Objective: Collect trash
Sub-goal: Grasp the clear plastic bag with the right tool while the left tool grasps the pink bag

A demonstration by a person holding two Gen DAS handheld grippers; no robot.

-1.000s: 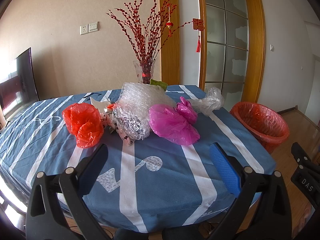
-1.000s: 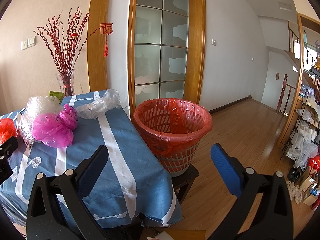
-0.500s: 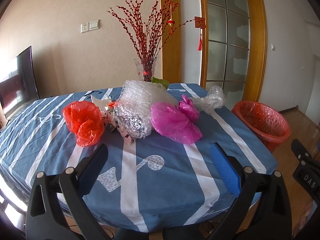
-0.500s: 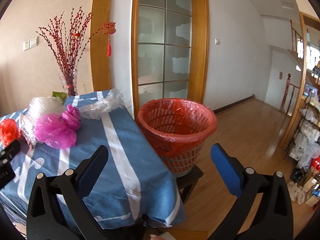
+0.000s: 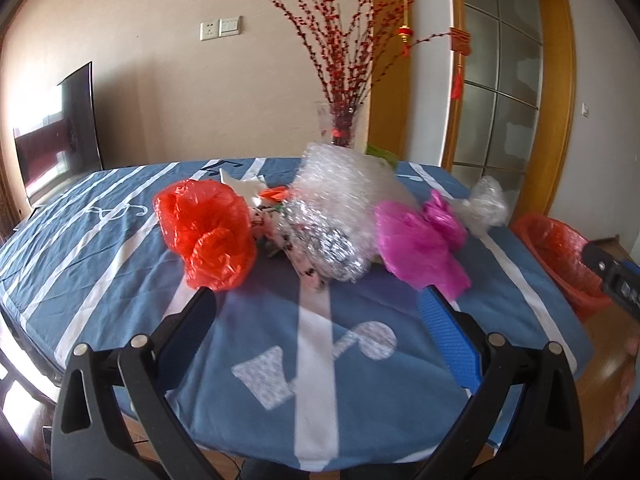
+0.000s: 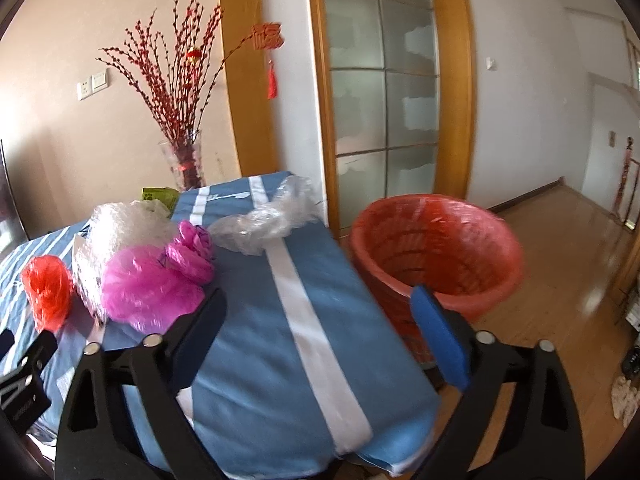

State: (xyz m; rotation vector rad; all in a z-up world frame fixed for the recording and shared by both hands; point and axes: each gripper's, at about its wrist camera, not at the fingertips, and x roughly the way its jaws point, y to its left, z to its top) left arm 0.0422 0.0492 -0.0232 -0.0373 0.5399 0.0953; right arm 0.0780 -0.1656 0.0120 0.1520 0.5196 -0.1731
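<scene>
Trash lies heaped on the blue striped tablecloth (image 5: 120, 264): a red plastic bag (image 5: 204, 232), bubble wrap (image 5: 344, 184) over a silver foil wad (image 5: 332, 252), a pink bag (image 5: 420, 244) and clear plastic (image 5: 484, 204). My left gripper (image 5: 316, 300) is open and empty, just short of the heap. My right gripper (image 6: 318, 298) hovers over the table's right end. Its jaws are closing with nothing between them. To its left lie the pink bag (image 6: 148, 284) and the clear plastic (image 6: 272, 216). A red-lined bin (image 6: 436, 248) stands right of the table.
A glass vase of red branches (image 5: 340, 128) stands at the table's far edge, with a green packet (image 6: 160, 196) beside it. A dark screen (image 5: 56, 136) leans at the far left. A glass door (image 6: 384, 120) and wooden floor (image 6: 568, 248) lie beyond the bin.
Both views have drawn closer to the trash heap. The right view has swung left from the bin toward the table. The right jaws stand slightly narrower than before.
</scene>
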